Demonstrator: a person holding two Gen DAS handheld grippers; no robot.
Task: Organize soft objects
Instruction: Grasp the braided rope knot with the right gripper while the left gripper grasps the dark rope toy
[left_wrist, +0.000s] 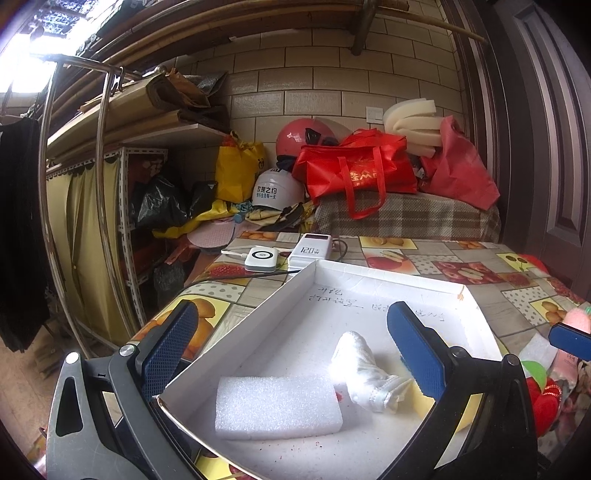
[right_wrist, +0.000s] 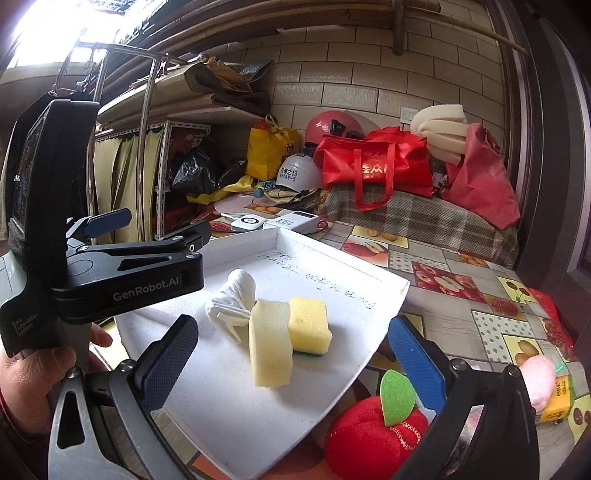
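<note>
Your left gripper is showing dark grey metal arms with silver screw heads, each finger wearing a blue pad with a fine diamond-grid texture. Your right gripper is looking the same: grey frame, triangular cut-outs, blue textured pads. From the right wrist view, the left unit's black body is reading "GenRobot.AI" and "Data Acquisition System" in pale lettering. Your hand is wrapping its handle, a sliver of red showing at the wrist.

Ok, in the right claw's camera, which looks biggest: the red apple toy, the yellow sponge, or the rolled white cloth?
1. Red apple toy, though it sits nearest the camera.
2. Yellow sponge and rolled white cloth: they look about alike, so no ranking.
</note>
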